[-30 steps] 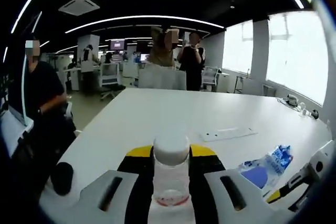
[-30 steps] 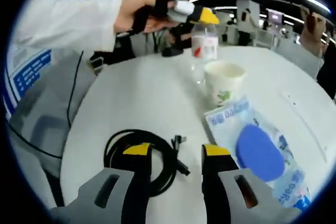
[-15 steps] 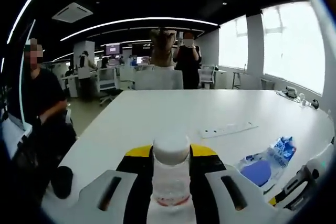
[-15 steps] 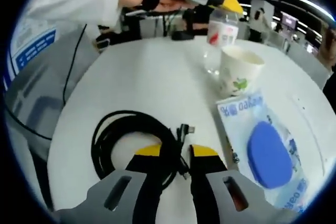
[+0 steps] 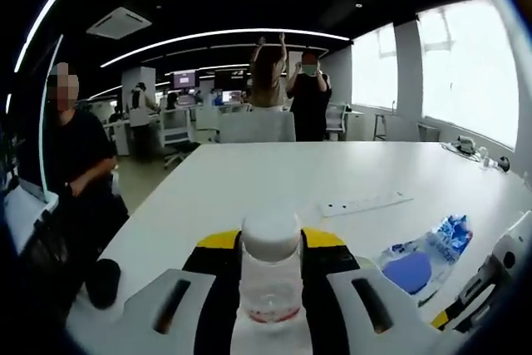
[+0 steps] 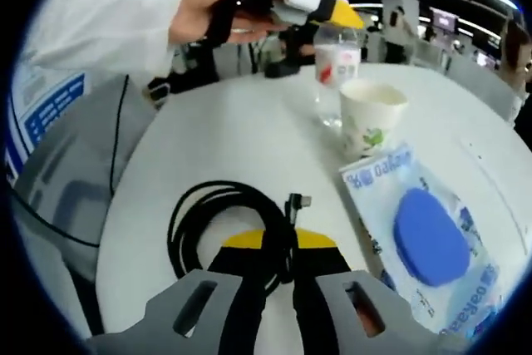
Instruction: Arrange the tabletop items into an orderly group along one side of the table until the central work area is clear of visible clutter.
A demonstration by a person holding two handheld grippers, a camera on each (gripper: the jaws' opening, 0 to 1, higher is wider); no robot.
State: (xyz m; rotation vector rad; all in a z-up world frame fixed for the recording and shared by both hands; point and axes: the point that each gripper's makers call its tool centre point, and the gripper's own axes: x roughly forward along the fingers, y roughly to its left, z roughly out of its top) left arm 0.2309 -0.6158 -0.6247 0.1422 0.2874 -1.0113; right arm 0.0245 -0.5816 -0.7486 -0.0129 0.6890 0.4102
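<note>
Bottle (image 5: 270, 276): clear plastic, white cap, red-marked label; held upright between the yellow-tipped fingers of the left gripper (image 5: 270, 243), which are closed against its sides. In the right gripper view the same bottle (image 6: 336, 64) is seen standing on the table (image 6: 224, 139), the left gripper (image 6: 320, 12) clamped near its cap and a hand (image 6: 220, 14) in a white sleeve behind it.

Paper cup (image 6: 366, 118): white, green printed motif; upright, just beside the bottle on the nearer side.

Packet (image 6: 424, 234): clear wrapper with blue lettering, round blue item inside; lying flat, near the cup's base. In the left gripper view the packet (image 5: 420, 259) is seen to the right of the bottle.

Cable (image 6: 224, 230): black, coiled in loose loops, connector end lying free toward the packet. One side of the coil is pinched between the fingers of the right gripper (image 6: 278, 243), which are drawn nearly together around it.

Power strip (image 5: 364, 204): white, long, flat on the table (image 5: 283, 176), well apart from the bottle.

Dark object (image 5: 103, 282): small, black, at the table's left edge; kind cannot be told.

Surroundings: an open office with ceiling light strips, desks and chairs; a person in dark clothing (image 5: 79, 164) seated at left; two persons (image 5: 291, 93) standing beyond the far end of the table.
</note>
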